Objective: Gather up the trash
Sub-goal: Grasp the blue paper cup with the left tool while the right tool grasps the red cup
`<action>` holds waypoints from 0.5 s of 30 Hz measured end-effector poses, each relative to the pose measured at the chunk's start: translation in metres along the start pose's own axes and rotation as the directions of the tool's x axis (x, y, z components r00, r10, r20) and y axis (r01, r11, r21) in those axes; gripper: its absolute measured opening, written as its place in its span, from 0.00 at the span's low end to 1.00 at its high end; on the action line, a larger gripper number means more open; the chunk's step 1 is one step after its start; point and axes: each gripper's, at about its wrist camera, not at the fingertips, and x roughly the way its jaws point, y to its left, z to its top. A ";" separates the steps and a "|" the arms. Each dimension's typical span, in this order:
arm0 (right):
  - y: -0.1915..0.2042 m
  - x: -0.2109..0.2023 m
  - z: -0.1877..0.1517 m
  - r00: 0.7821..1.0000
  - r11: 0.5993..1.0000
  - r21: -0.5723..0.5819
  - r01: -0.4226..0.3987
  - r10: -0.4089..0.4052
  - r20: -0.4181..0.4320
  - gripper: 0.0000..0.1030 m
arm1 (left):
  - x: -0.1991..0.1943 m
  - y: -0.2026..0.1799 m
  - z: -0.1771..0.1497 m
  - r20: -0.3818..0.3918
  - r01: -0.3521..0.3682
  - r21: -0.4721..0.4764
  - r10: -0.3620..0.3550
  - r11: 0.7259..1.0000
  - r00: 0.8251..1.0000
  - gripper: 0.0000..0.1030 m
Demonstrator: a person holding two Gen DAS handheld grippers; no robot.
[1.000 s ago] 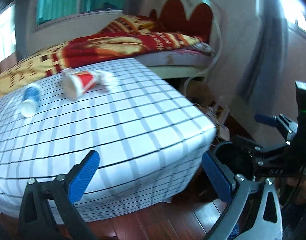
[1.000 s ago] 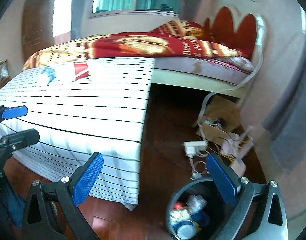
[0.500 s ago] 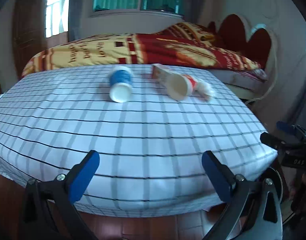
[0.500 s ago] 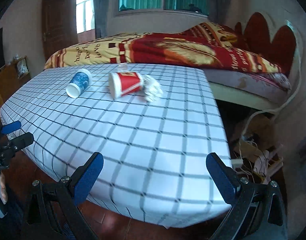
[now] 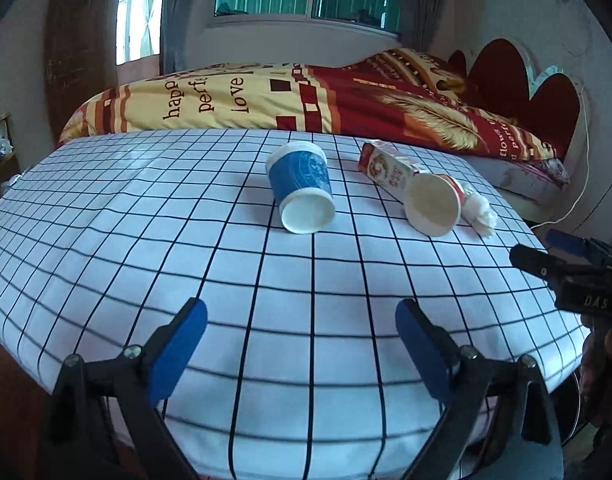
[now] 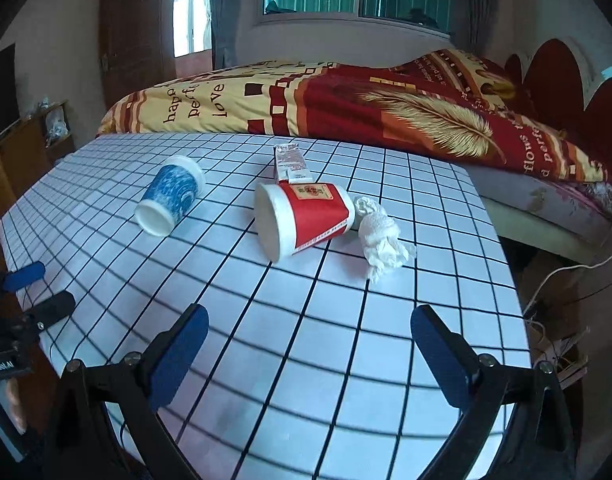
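Left wrist view: my swing from the floor has brought the white checked-cloth worktop (image 5: 146,240) under my left tongs (image 5: 302,338), just narrowing yet empty; right tongs (image 6: 310,342) apart. Ahead lie blue paper cup (image 5: 302,188), red paper cup (image 6: 302,216), crumpled white tissue (image 6: 380,240), ready for picking.

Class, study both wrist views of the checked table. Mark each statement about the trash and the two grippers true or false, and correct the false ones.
1. The blue paper cup stands upright. False: it lies on its side.
2. The crumpled tissue lies beside the red paper cup. True.
3. The left gripper holds the small carton. False: its jaws are apart and empty, short of the trash.
4. The right gripper has nothing between its jaws. True.
5. All the trash lies on the checked tablecloth. True.
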 end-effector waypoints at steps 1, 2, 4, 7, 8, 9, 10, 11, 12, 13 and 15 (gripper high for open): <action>-0.002 0.003 0.002 1.000 1.000 0.002 -0.008 0.008 -0.003 0.92 | 0.005 0.000 0.002 -0.003 0.000 0.003 0.000 1.000 1.000 0.93; -0.001 0.009 0.006 1.000 1.000 0.003 -0.017 0.017 -0.010 0.90 | 0.010 -0.001 0.005 -0.005 0.000 0.004 0.000 1.000 1.000 0.93; 0.001 0.021 0.012 0.999 0.999 0.006 -0.035 0.035 -0.022 0.87 | 0.019 -0.002 0.012 -0.008 0.001 0.004 -0.001 1.000 1.000 0.92; 0.011 0.043 0.024 0.998 0.999 -0.009 -0.046 0.046 -0.034 0.85 | 0.033 -0.003 0.025 -0.008 0.004 0.006 -0.004 1.000 1.000 0.91; 0.014 0.049 0.027 0.998 0.999 -0.011 -0.045 0.044 -0.042 0.84 | 0.037 -0.004 0.028 -0.007 0.004 0.006 -0.004 1.000 1.000 0.90; 0.016 0.057 0.031 0.998 0.999 -0.014 -0.045 0.044 -0.050 0.83 | 0.041 -0.004 0.034 -0.006 0.005 0.008 -0.005 1.000 1.000 0.90; 0.019 0.065 0.035 0.998 0.999 -0.017 -0.036 0.035 -0.059 0.81 | 0.045 -0.005 0.038 -0.004 0.002 0.008 -0.002 1.000 1.000 0.90; 0.019 0.070 0.038 0.997 0.999 -0.017 -0.027 0.025 -0.067 0.79 | 0.049 -0.005 0.042 -0.002 0.003 0.008 -0.003 1.000 1.000 0.90; 0.018 0.079 0.042 0.997 1.000 -0.008 -0.022 0.021 -0.078 0.77 | 0.053 -0.005 0.046 -0.001 0.002 0.011 -0.002 1.000 1.000 0.90; 0.017 0.085 0.045 0.996 1.000 0.003 -0.022 0.022 -0.086 0.72 | 0.059 -0.006 0.050 -0.003 -0.008 0.016 0.008 1.000 1.000 0.90; 0.013 0.097 0.050 0.995 1.000 0.020 -0.016 0.018 -0.102 0.65 | 0.070 -0.004 0.058 -0.013 -0.013 0.014 0.013 1.000 1.000 0.90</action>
